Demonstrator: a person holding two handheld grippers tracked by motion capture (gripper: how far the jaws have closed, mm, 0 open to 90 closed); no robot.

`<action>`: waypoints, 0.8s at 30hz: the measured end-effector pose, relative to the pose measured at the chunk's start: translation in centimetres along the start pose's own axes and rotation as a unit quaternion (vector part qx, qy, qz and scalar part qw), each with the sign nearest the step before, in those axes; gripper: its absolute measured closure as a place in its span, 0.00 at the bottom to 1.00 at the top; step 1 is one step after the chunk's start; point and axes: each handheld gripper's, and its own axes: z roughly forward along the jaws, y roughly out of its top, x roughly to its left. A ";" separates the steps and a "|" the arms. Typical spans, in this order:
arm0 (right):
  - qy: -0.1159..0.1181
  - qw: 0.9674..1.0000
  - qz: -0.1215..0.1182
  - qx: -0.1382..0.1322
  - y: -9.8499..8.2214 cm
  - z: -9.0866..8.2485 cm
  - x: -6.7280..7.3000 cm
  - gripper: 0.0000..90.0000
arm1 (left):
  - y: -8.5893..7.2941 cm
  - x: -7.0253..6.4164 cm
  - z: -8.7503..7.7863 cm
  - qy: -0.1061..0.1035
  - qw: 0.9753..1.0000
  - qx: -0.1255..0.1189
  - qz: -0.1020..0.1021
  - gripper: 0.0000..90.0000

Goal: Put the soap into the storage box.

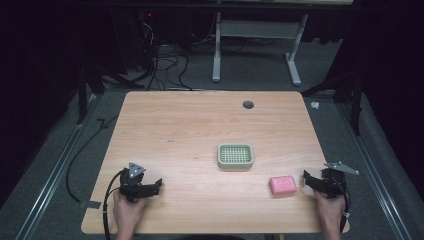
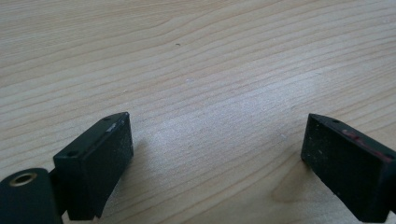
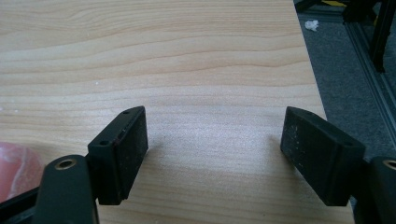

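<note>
As both grippers rest wide and empty: pink soap (image 1: 283, 185) just left of right gripper (image 1: 316, 183).
Tray (image 1: 235, 155): beyond.
Left gripper (image 1: 150, 188): farther.

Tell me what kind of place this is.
Probably a lab or recording room, not a home: a lone wooden table on grey carpet, tangled cables on the floor behind it, dark surroundings, and a person holding a gripper in each hand.
</note>
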 end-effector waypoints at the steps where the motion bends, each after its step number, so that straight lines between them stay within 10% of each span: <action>1: 0.000 1.000 0.002 -0.002 -0.1 -0.1 0.0 0.26 | 0.0 0.0 0.0 0.000 1.000 0.000 0.000 0.10; 24: 0.015 0.998 0.005 -0.053 -1.6 -4.7 3.3 0.16 | 0.0 0.0 -0.1 0.004 1.000 -0.003 -0.003 0.13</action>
